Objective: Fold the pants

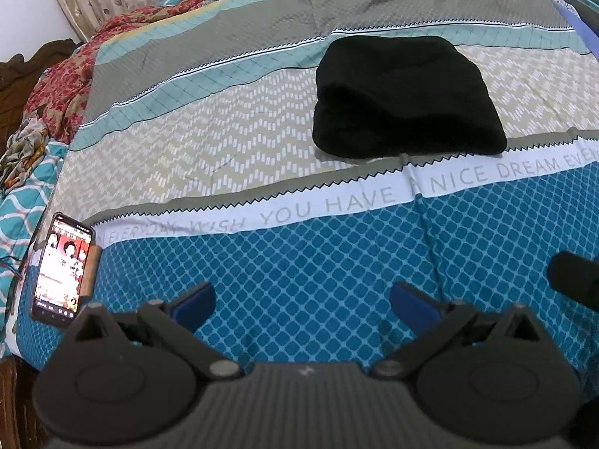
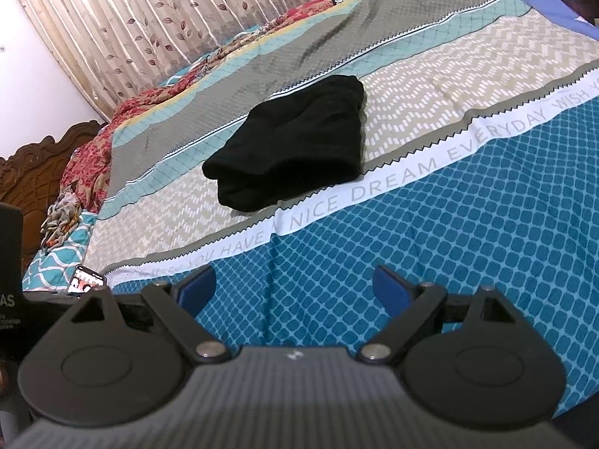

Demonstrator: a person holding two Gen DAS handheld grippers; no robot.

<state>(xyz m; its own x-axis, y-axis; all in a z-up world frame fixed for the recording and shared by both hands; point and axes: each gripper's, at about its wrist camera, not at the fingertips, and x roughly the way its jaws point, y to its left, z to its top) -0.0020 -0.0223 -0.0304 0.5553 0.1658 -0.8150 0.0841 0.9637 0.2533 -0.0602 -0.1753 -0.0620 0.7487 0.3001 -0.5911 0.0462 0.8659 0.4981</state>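
Pants (image 1: pixel 408 97) lie folded on the bedspread (image 1: pixel 299 262), well apart from us at one o'clock of our left gripper (image 1: pixel 303 307) and twelve of the right gripper (image 2: pixel 295 292), both jaws spread empty

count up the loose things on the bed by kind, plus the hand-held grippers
folded black pants: 1
phone: 1
hand-held grippers: 2, left and right, both open and empty
crumpled red floral cloth: 1
total: 5
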